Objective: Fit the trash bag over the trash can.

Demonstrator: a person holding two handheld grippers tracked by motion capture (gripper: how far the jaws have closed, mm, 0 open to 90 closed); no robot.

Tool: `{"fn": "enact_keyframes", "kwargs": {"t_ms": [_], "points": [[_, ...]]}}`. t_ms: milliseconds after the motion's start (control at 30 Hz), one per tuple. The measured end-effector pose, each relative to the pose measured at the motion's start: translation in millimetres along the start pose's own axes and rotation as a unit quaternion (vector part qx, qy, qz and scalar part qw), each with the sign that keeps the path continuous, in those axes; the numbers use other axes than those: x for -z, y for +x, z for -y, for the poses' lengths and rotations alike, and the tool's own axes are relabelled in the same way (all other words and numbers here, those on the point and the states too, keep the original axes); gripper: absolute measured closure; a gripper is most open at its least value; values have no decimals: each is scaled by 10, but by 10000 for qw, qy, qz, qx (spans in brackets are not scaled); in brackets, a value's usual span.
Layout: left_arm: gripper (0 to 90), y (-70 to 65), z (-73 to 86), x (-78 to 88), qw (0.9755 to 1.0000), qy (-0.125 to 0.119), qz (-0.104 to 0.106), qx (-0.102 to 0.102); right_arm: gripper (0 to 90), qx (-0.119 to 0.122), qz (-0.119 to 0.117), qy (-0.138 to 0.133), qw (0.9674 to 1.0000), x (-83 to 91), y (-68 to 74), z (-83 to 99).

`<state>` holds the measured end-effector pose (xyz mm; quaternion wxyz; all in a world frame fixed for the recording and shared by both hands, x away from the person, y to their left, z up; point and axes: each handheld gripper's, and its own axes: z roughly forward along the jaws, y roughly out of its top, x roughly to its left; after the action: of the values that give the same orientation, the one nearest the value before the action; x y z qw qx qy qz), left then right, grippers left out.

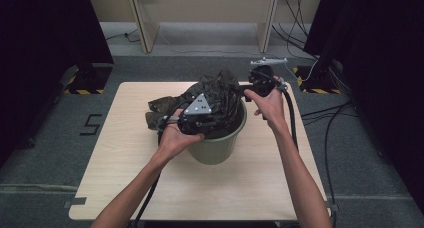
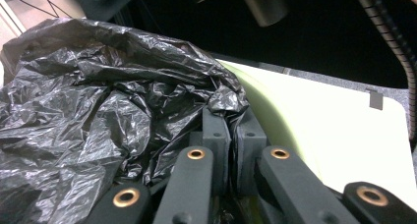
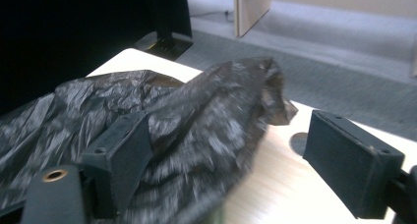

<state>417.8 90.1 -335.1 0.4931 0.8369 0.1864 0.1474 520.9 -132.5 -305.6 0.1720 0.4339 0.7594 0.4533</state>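
An olive-green bin stands mid-table with a crumpled black plastic bag stuffed in it and spilling over its far left side. My left gripper is over the bin's near rim, and my left gripper is shut on a fold of the bag beside the pale rim. My right gripper hangs above the bin's far right edge. In the right gripper view my right gripper stands wide open, with the bag lying loose behind its pads and not pressed.
The light wooden table has bare surface left, right and in front of the bin. Cables trail from both grippers off the near edge. Dark curtains flank the table, and wooden desk legs and floor cables stand behind it.
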Motion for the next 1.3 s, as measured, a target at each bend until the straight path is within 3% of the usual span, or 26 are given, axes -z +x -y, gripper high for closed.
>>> {"fn": "enact_keyframes", "kwargs": {"t_ms": [100, 200, 267, 333, 467, 567, 667, 767, 867, 900, 1000, 1067, 1133, 1200, 1300], "points": [[860, -1, 1, -15, 10000, 9, 15, -8, 247, -160, -230, 229, 9993, -152, 4, -22], [849, -1, 1, -15, 10000, -24, 34, 27, 502, -99, -596, 310, 9977, -224, 43, -2], [789, -10, -7, 11, 9999, -81, 66, 44, 664, 144, -612, 335, 9975, -227, 94, 15], [695, -11, -21, 67, 9997, -180, 113, 129, 767, 394, -744, 289, 9960, -206, 151, 31], [472, -14, -53, 318, 9981, -539, -5, 310, 868, 974, -777, 259, 9919, -98, 288, 67], [403, 44, -6, 577, 9964, -663, -247, 457, 900, 1334, -646, 239, 9887, 5, 334, 114], [369, 185, 100, 843, 9922, -745, -788, 621, 900, 1476, -589, 190, 9871, 89, 302, 168], [298, 356, 247, 1026, 9831, -620, -1467, 898, 900, 1542, -562, 133, 9864, 169, 272, 233], [256, 486, 415, 1057, 9785, -447, -1517, 1321, 900, 1611, -497, 85, 9856, 224, 248, 274], [248, 510, 468, 1034, 9780, -375, -1506, 1395, 900, 1604, -517, 60, 9857, 237, 239, 284], [264, 562, 571, 923, 9792, -290, -1213, 1600, 900, 1573, -601, -32, 9857, 259, 257, 297], [310, 581, 588, 849, 9805, -300, -1072, 1621, 900, 1639, -649, -61, 9843, 273, 315, 299], [490, 585, 576, 807, 9839, -332, -973, 1460, 899, 1732, -698, -66, 9824, 285, 384, 301], [596, 590, 550, 788, 9852, -304, -1113, 1268, 898, 1812, -763, -97, 9804, 305, 448, 296], [762, 585, 492, 762, 9844, -412, -1237, 1178, 898, 1870, -946, -151, 9777, 328, 550, 295]]}}
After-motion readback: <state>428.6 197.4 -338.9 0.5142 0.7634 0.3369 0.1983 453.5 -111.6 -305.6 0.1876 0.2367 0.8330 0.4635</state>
